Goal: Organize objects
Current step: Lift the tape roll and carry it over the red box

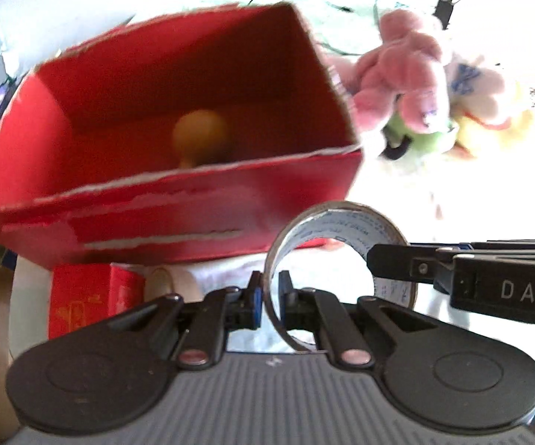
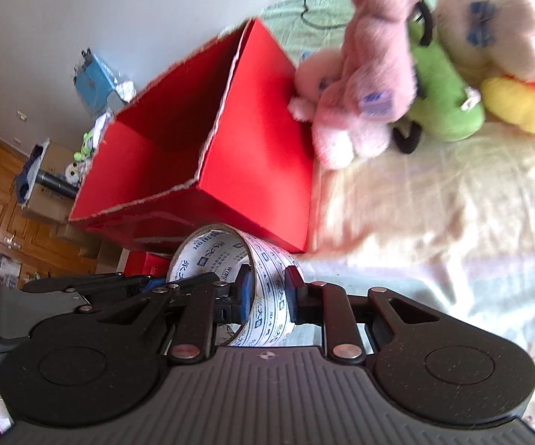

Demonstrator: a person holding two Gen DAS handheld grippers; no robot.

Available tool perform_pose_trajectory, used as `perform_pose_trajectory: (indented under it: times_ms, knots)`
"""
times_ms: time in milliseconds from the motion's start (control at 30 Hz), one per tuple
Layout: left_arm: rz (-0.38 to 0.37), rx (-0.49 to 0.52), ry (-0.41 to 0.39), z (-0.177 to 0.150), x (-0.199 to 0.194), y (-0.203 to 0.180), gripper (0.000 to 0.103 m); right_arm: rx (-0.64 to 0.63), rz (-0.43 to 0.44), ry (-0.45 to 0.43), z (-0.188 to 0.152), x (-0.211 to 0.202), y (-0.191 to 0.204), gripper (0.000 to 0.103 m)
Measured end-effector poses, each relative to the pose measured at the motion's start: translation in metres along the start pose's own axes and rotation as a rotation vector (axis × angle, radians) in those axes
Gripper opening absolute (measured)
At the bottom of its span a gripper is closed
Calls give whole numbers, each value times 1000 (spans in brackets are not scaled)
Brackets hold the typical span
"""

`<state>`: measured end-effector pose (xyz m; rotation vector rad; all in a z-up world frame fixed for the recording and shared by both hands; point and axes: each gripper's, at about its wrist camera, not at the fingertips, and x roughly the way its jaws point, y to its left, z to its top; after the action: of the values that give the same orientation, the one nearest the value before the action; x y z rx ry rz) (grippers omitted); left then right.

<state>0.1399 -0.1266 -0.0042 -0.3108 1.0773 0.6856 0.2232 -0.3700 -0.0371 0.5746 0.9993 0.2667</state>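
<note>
A roll of tape [image 1: 341, 222] with a printed white inner face hangs in front of an open red cardboard box [image 1: 193, 200]. My left gripper [image 1: 270, 294] is shut on the roll's left wall. My right gripper [image 1: 373, 259] reaches in from the right and pinches the opposite wall. In the right wrist view the tape roll [image 2: 208, 248] has its band between my right gripper [image 2: 270, 291] fingers, with my left gripper [image 2: 156, 283] on its left side. A round yellow object [image 1: 200, 133] lies inside the box. The red box [image 2: 263, 141] stands on a bed.
A pink plush toy [image 2: 371, 74] leans on the box's right side, with green [image 2: 441, 89], white [image 2: 489, 18] and yellow [image 2: 519, 104] plush toys beyond. A small red packet [image 1: 89, 296] lies below the box. Pale bedsheet [image 2: 434, 204] spreads to the right; clutter and wooden cabinets stand at the left.
</note>
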Motion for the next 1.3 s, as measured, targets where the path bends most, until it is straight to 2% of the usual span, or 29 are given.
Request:
perform_pose_trajectory:
  times_ms: [300, 500, 733, 867, 1033, 1167, 1300]
  knots:
    - [-59, 42, -98, 6, -41, -14, 4, -13, -7, -121, 6, -38, 7, 22]
    - [-153, 41, -133, 25, -45, 0, 5, -37, -28, -189, 12, -50, 21, 22]
    - [-307, 82, -158, 40, -51, 20, 5, -34, -67, -285, 23, -67, 36, 23]
    - [-347, 120, -199, 49, -62, 32, 5, -57, -104, -334, 27, -70, 54, 23]
    - [-348, 139, -252, 72, -60, 60, 5, -67, -110, -392, 44, -56, 75, 22]
    - [-367, 120, -283, 93, -43, 89, 4, -115, -123, -431, 62, -31, 93, 22]
    - [-442, 66, -240, 111, -8, 115, 4, -185, -172, -427, 79, 1, 103, 22]
